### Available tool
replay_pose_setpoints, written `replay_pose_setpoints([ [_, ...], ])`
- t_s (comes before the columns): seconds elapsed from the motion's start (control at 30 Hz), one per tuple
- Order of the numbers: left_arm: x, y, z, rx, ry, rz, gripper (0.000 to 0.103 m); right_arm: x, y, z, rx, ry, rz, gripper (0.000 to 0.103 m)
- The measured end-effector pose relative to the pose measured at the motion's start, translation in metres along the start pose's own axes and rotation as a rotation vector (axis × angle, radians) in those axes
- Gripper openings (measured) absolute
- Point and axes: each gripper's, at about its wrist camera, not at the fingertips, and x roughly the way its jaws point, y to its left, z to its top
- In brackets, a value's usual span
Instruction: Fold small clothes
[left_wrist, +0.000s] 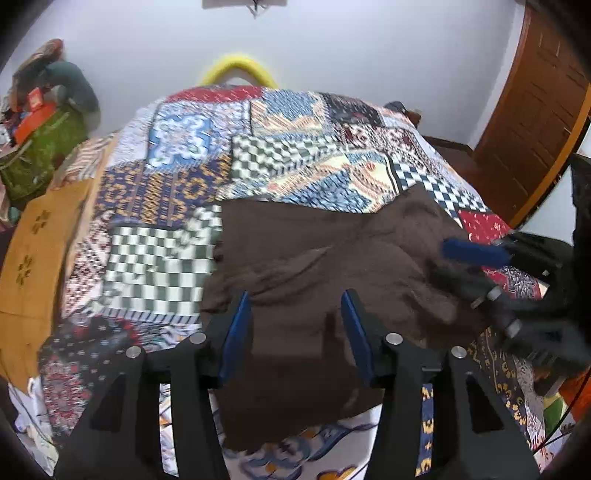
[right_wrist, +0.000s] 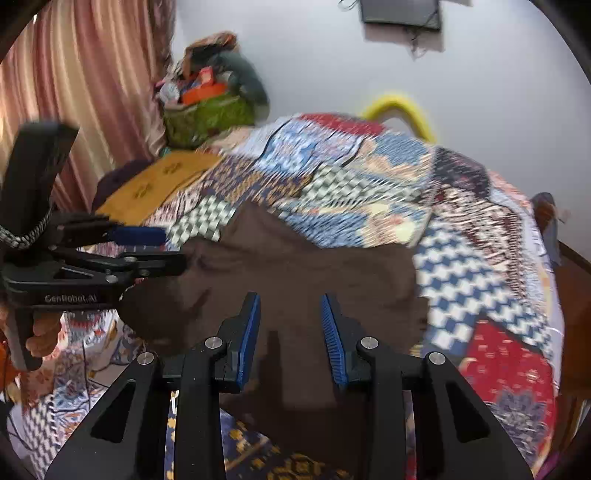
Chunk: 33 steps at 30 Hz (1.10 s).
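On the patchwork quilt (left_wrist: 192, 155) the brown garment (left_wrist: 314, 240) lies rumpled, seemingly part-folded though blur obscures its edges; smoothing and further folds remain. It sits below both tools: the left gripper (left_wrist: 297, 306) and right gripper (right_wrist: 290, 310) hang released, gripping nothing.

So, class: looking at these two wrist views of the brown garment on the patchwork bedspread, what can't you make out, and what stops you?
- Brown garment: its near edge, in both views, hidden behind the tongs' black frames.
- What kind of garment it is: unclear; it lies rumpled, with no telling detail visible.
- Patchwork bedspread: patterns smeared by motion blur in the right wrist view.
- Right tongs: blurred and cut off at the left wrist view's edge.
- Green basket: contents too small and blurred.
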Motion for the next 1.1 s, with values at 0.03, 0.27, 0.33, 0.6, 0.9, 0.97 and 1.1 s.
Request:
replay_pose_setpoints([
  [0.03,0.008,-0.001,0.0,0.001,0.01,0.005,0.051,0.006,0.002,-0.001,-0.005,0.011,0.004,0.031],
  [0.27,0.04,0.027,-0.01,-0.036,0.029,0.053,0.066,0.03,-0.019,-0.008,0.025,0.037,-0.048,0.031],
  [0.33,0.036,0.036,-0.011,-0.05,0.023,0.069,0.066,0.025,-0.035,-0.011,0.06,0.029,-0.05,0.03],
  [0.6,0.02,0.079,-0.023,-0.094,0.044,0.186,0.066,-0.005,-0.049,-0.022,0.095,0.013,-0.109,0.031],
  [0.9,0.012,0.081,-0.03,-0.189,0.079,0.058,0.077,-0.023,-0.067,-0.04,0.183,0.042,-0.088,0.066],
  [0.97,0.019,0.078,-0.028,-0.225,0.076,0.006,0.077,-0.017,-0.07,-0.043,0.21,0.062,-0.071,0.066],
  [1.1,0.039,0.071,-0.025,-0.249,0.113,-0.064,0.077,-0.005,-0.076,-0.046,0.253,0.079,-0.03,0.066],
])
